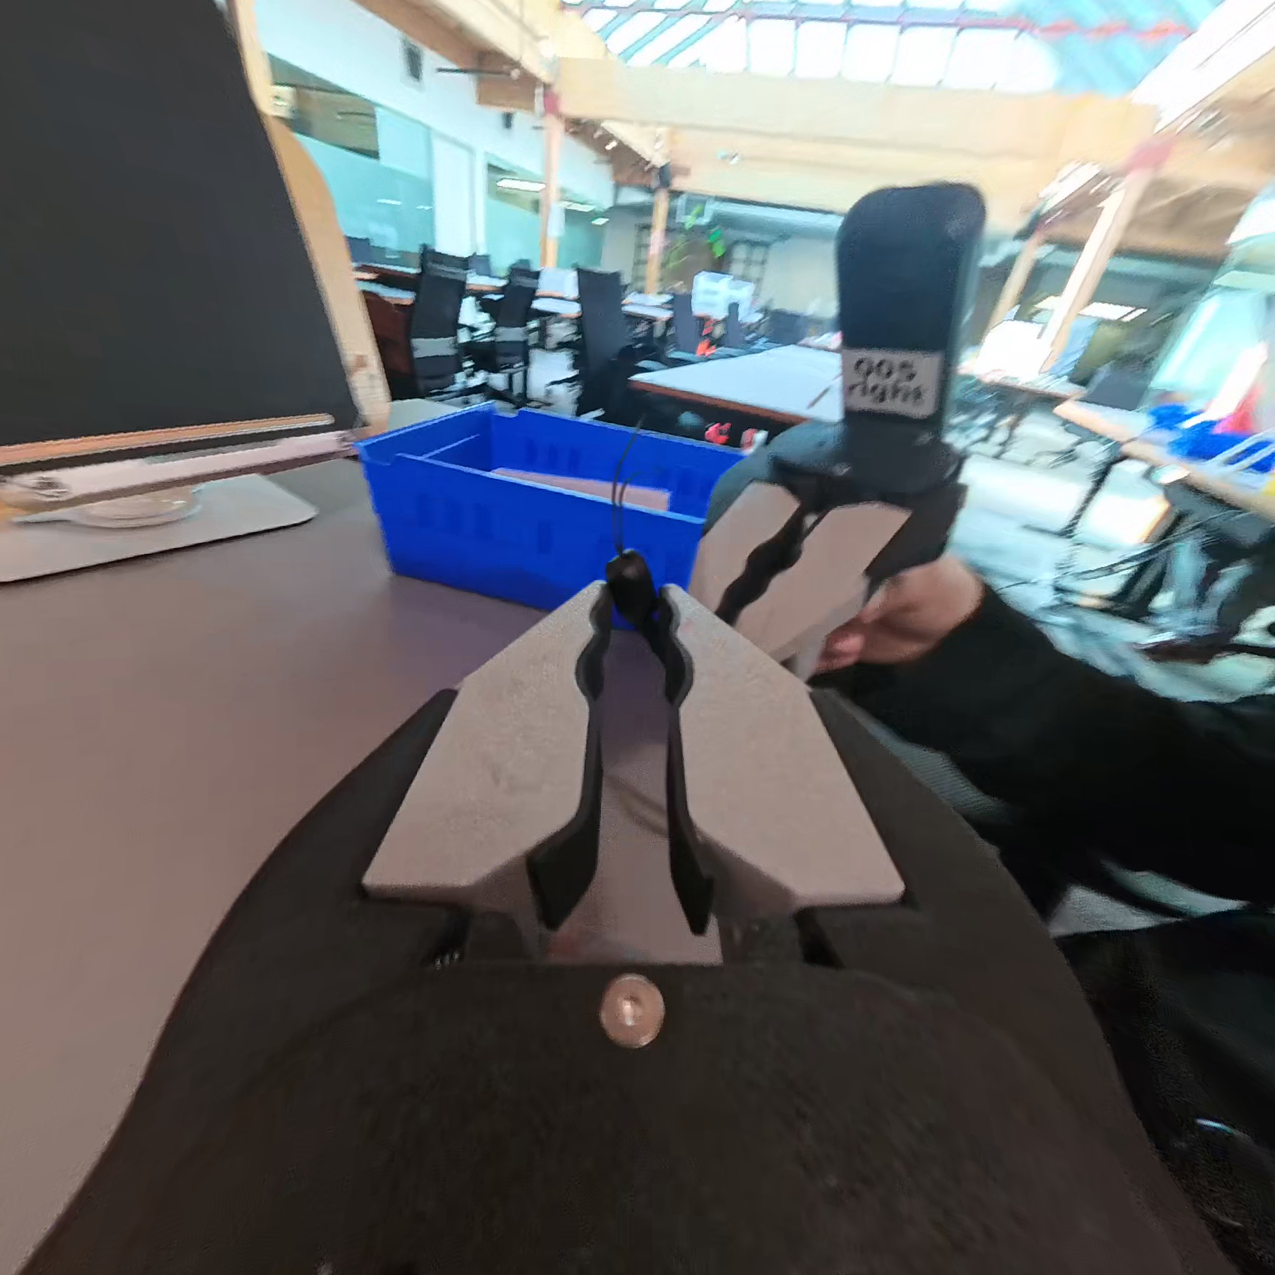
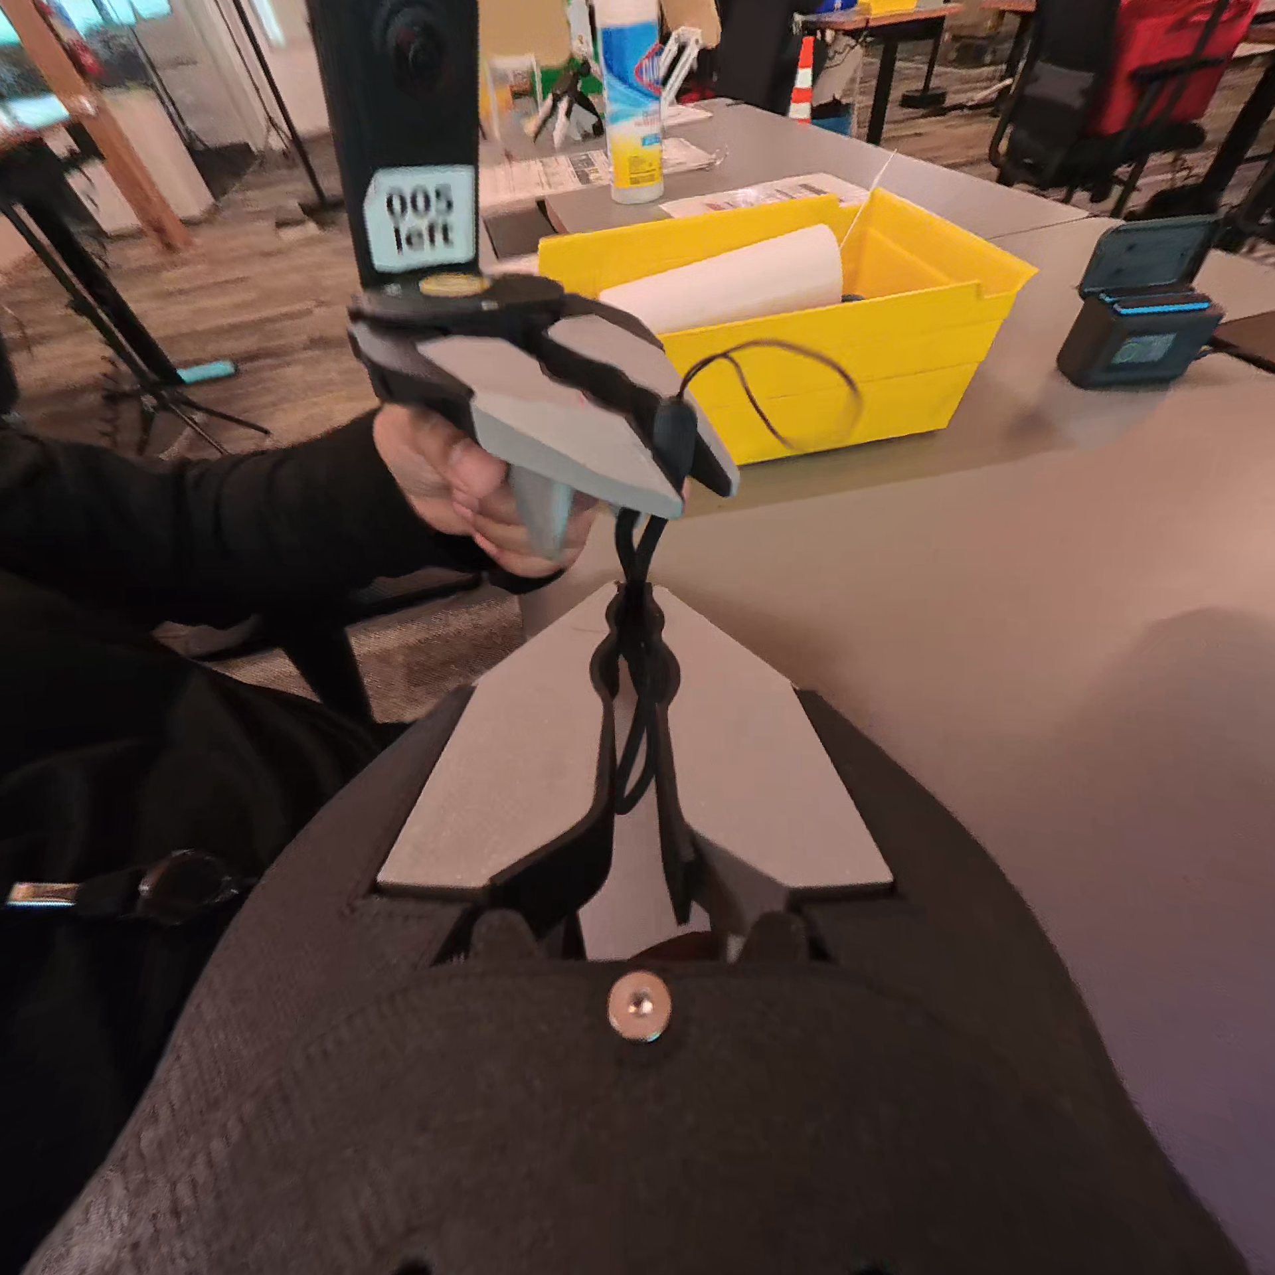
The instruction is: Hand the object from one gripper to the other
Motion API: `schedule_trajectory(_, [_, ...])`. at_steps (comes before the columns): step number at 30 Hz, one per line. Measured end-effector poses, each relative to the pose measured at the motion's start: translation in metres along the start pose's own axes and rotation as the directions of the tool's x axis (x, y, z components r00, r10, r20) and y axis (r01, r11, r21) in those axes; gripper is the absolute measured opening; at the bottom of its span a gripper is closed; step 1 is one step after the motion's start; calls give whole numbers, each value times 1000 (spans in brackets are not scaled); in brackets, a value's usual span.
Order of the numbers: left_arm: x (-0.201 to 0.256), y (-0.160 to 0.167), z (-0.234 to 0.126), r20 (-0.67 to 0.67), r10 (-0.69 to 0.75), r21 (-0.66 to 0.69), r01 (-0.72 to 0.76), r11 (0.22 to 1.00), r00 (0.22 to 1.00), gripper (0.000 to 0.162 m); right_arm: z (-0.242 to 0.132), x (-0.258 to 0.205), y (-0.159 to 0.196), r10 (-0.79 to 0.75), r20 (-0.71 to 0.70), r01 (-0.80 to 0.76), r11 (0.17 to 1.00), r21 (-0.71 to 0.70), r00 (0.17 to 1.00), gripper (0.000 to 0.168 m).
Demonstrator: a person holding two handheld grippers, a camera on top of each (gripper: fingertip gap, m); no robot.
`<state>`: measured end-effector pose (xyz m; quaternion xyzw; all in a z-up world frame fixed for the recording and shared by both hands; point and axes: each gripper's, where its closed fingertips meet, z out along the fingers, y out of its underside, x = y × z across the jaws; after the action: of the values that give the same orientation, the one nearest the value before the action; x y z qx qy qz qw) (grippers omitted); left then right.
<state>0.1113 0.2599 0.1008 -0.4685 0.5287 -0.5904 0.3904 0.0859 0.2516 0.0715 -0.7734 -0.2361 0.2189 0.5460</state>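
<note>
The object is a black cord with a small black plug-like body and a thin loop. My left gripper (image 1: 631,599) is shut on the black body (image 1: 629,585) at its fingertips, and the thin loop (image 1: 624,483) rises above it. In the right wrist view my right gripper (image 2: 631,595) is shut on the doubled cord (image 2: 638,552), which hangs from the left gripper (image 2: 690,486) just above. The cord's tail runs back between my right fingers. The right gripper (image 1: 735,604) sits close beside the left one. Both are held above the grey table (image 2: 1000,586).
A blue bin (image 1: 538,531) stands just beyond the left gripper, with a monitor (image 1: 138,207) on its stand at the left. A yellow bin (image 2: 897,386) holding a white roll (image 2: 731,276) stands beyond the right gripper. A black case (image 2: 1138,324) and a wipes canister (image 2: 631,103) stand farther back. Both grippers' tips are close together, under 4 cm apart.
</note>
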Motion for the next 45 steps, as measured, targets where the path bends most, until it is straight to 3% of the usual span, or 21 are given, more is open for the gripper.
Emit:
schedule_trajectory(3, [-16, 8, -1, 108, 117, -71, -110, 991, 987, 27, -12, 3, -12, 150, 82, -156, 984, 79, 985, 0])
schedule_trajectory(6, [-19, 14, 0, 151, 239, -121, -222, 968, 959, 13, -23, 12, -18, 280, 151, -300, 944, 134, 948, 0])
schedule_trajectory(10, [-17, 25, 5, 178, 413, -212, -375, 902, 893, 29, -34, 26, -25, 389, 201, -427, 879, 210, 899, 0])
schedule_trajectory(12, [-18, 23, 6, 222, 577, -240, -530, 813, 786, 31, -39, 29, -30, 428, 238, -480, 843, 243, 872, 0])
schedule_trajectory(16, [-1, 23, 10, 227, 872, -254, -838, 483, 434, 35, -47, 30, -40, 476, 332, -568, 772, 285, 814, 0])
schedule_trajectory(19, [4, 28, 12, 259, 930, -233, -918, 321, 259, 36, -51, 27, -44, 503, 408, -628, 727, 277, 762, 0])
schedule_trajectory(23, [23, 18, 10, 327, 944, -240, -970, 35, -47, 43, -42, 26, -36, 529, 407, -643, 732, 226, 745, 0])
schedule_trajectory(26, [28, 29, 14, 281, 944, -266, -959, -94, -171, 45, -33, 18, -31, 548, 449, -671, 720, 175, 705, 1])
schedule_trajectory(29, [38, 31, 15, 282, 933, -249, -956, -154, -224, 18, -23, 13, -27, 565, 474, -690, 710, 137, 675, 0])
schedule_trajectory(31, [42, 23, 12, 312, 937, -230, -969, -89, -160, 1, -18, 16, -22, 563, 434, -671, 729, 140, 703, 0])
schedule_trajectory(34, [38, -4, 3, 391, 909, -131, -968, 213, 147, 1, -27, 24, -25, 536, 403, -640, 746, 184, 742, 5])
schedule_trajectory(37, [21, -23, -6, 423, 785, -31, -858, 513, 453, 0, -40, 30, -30, 512, 387, -616, 757, 218, 767, 10])
schedule_trajectory(40, [5, -19, -2, 327, 618, 3, -655, 756, 715, 0, -44, 29, -24, 490, 340, -565, 807, 172, 803, 14])
schedule_trajectory(42, [3, -7, 3, 178, 441, 0, -448, 894, 880, 0, -42, 23, -16, 457, 309, -508, 854, 109, 834, 22])
schedule_trajectory(45, [-7, 0, 2, 76, 185, -6, -185, 983, 980, 0, -37, 10, 2, 379, 241, -386, 922, -19, 894, 28])
